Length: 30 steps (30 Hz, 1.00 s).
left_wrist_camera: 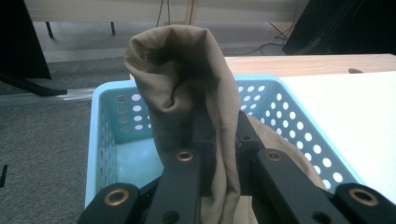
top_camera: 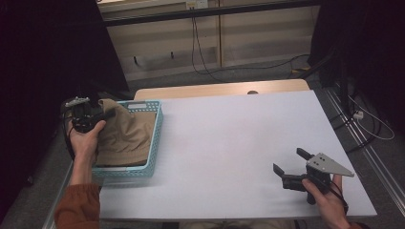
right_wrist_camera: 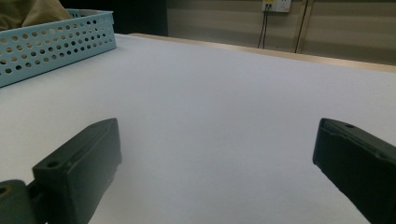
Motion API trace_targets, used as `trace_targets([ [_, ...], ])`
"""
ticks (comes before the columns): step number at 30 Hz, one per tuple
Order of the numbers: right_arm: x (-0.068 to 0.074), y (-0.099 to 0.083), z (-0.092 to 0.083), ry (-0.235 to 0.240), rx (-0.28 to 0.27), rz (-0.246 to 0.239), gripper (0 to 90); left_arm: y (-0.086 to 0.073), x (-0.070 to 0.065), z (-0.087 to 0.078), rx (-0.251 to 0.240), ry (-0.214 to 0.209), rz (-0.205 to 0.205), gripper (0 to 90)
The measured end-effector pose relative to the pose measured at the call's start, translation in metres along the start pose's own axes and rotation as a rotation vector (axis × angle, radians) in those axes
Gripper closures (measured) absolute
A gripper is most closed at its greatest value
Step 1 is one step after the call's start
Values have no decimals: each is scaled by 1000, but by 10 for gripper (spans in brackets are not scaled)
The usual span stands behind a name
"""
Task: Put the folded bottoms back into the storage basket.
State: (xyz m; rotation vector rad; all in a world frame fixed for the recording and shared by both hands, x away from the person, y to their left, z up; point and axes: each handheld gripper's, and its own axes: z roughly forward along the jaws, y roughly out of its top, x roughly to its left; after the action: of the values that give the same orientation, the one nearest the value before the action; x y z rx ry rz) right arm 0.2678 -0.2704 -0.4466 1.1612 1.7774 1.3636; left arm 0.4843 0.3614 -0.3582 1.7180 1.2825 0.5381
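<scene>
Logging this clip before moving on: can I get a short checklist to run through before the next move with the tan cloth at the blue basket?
1. Left gripper shut on the tan cloth: ok, fabric is pinched between its jaws.
2. Cloth clear of the blue basket: not ok, most of it lies inside.
3. Cloth snagged on the basket wall: cannot tell.
4. Right gripper open and free: ok, jaws wide, nothing between them.
5. White table has bare room beside the basket: ok.

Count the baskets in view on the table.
1: a light blue basket at the table's left edge, holding tan cloth. Nothing suggests another hidden one.
</scene>
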Motion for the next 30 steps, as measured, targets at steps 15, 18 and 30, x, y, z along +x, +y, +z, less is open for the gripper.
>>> trace_targets([
  [15, 0, 0, 0, 1, -1, -2, 13, -7, 12, 3, 141, 201, -20, 840],
  [18, 0, 0, 0, 1, -1, -3, 13, -9, 14, 4, 167, 231, -31, 840],
  [30, 0, 0, 0, 1, -1, -2, 12, -15, 23, 8, 245, 299, -27, 840],
])
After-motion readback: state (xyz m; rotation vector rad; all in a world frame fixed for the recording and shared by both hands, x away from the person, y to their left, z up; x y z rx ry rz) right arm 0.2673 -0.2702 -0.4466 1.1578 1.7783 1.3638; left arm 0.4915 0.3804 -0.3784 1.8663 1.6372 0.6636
